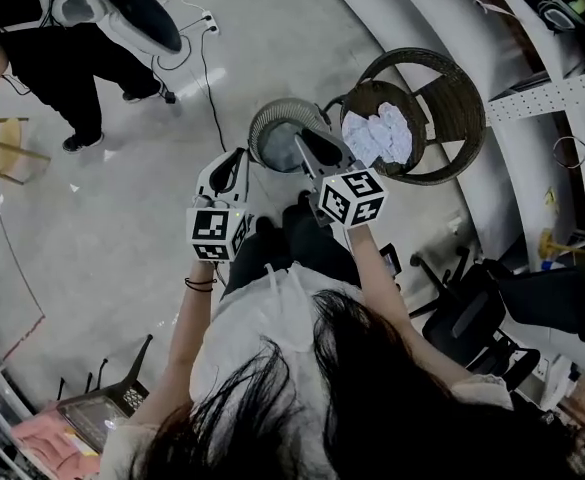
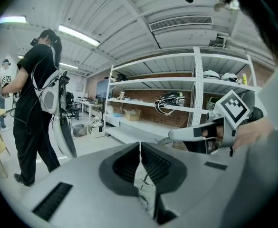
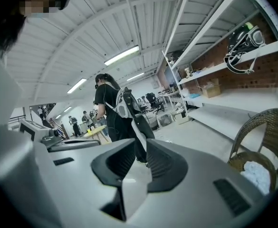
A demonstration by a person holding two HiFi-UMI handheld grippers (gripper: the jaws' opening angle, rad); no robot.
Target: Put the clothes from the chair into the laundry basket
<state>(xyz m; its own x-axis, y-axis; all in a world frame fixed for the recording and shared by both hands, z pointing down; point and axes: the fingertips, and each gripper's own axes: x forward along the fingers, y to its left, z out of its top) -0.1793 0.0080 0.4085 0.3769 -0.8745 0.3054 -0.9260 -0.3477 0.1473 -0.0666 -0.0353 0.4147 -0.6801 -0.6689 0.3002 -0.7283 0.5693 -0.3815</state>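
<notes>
White clothes (image 1: 380, 134) lie bunched on the seat of a round wicker chair (image 1: 462, 98). Just left of the chair stands the grey round laundry basket (image 1: 272, 128). My right gripper (image 1: 307, 140) points out over the basket's rim, its jaws a narrow gap apart with nothing between them (image 3: 141, 144). The chair (image 3: 267, 137) and the clothes (image 3: 258, 175) sit low at the right of the right gripper view. My left gripper (image 1: 240, 160) hangs short of the basket, shut and empty (image 2: 139, 146). The left gripper view shows the right gripper (image 2: 196, 134) beside it.
A person in black (image 1: 62, 58) stands on the floor at the far left, near a yellow stool (image 1: 2, 143). A cable (image 1: 212, 78) runs across the floor. White shelving (image 1: 572, 88) lines the right side, with a black office chair (image 1: 472, 318) before it.
</notes>
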